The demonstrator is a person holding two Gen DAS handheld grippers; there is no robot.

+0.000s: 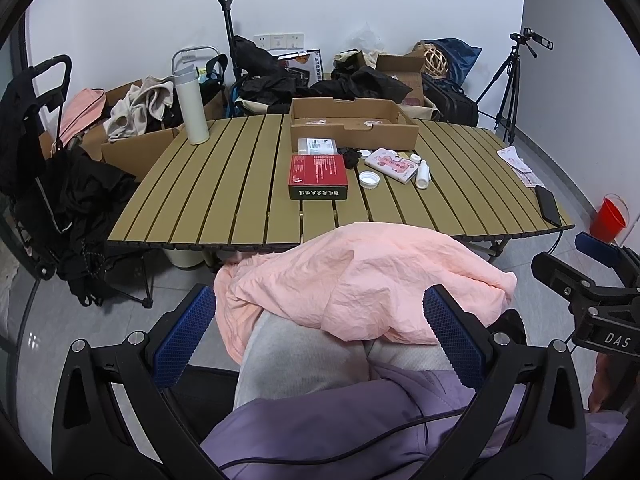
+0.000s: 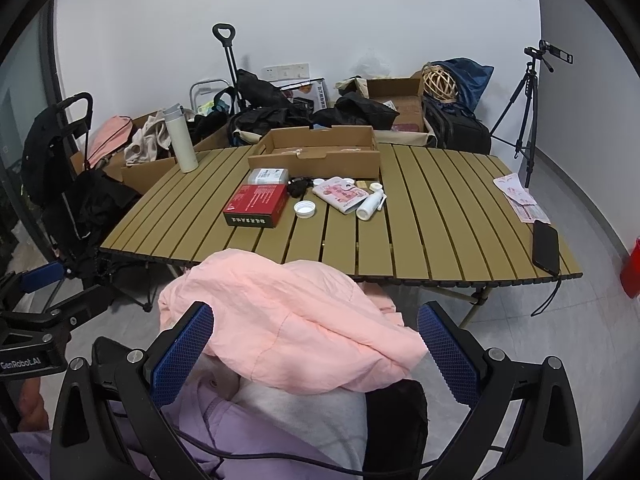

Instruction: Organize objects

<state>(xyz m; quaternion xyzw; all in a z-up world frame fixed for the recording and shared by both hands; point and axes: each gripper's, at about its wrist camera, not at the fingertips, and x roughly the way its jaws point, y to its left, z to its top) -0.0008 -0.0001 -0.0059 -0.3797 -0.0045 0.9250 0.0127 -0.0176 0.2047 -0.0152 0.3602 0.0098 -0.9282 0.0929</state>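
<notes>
Before the cardboard tray [image 1: 354, 130] on the slatted surface [image 1: 240, 184], the loose items wait: a red box [image 1: 318, 176], a white cap [image 1: 369, 179], a pink case [image 1: 394, 165] and a small white bottle [image 1: 422, 174] just beside it. Your left gripper [image 1: 320, 336] and right gripper [image 2: 316, 350] both stand wide and empty above your lap, so sorting looks unstarted; next you likely reach forward for one item. Behind the tray, bags and boxes crowd the wall
</notes>
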